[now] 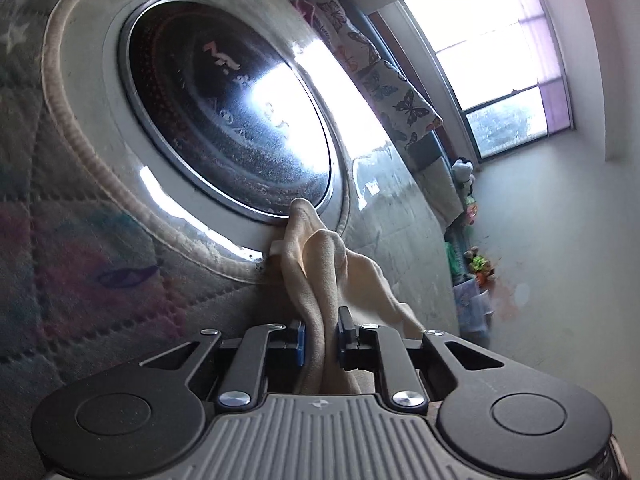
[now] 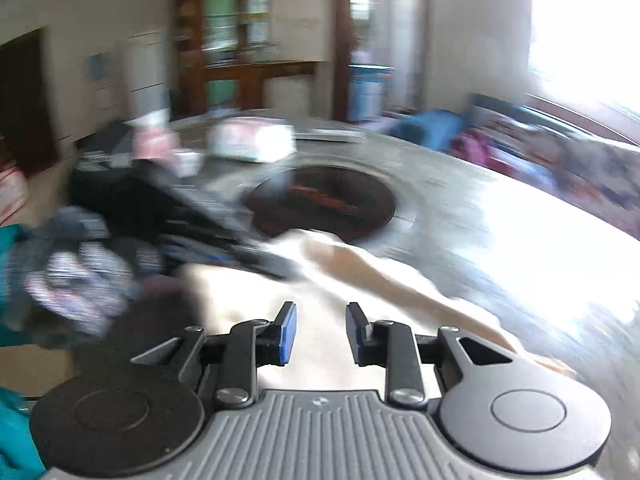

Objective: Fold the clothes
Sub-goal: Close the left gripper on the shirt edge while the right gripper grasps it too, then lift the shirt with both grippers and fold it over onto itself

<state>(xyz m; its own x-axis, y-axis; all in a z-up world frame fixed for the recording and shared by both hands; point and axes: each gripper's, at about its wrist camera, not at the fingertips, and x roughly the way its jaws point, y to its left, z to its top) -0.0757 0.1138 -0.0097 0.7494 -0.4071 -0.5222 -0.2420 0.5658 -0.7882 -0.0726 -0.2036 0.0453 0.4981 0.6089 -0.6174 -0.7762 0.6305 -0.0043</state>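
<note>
My left gripper [image 1: 322, 338] is shut on a cream-coloured cloth [image 1: 320, 264], which bunches up between the blue pads and trails onto the table. In the right wrist view the same cream cloth [image 2: 360, 268] lies stretched across the shiny table [image 2: 500, 216], with the left gripper [image 2: 256, 258] pinching its far left end, held by a hand in a patterned glove [image 2: 80, 276]. My right gripper [image 2: 321, 330] is open and empty just above the near part of the cloth. This view is blurred by motion.
The table has a dark round glass inset [image 1: 228, 116], also seen in the right wrist view [image 2: 324, 204]. A butterfly-print cushion [image 1: 384, 80] and a window [image 1: 500, 56] lie beyond. A white box [image 2: 252, 140] and dark items sit at the table's far side. Teal fabric [image 2: 12, 432] is at lower left.
</note>
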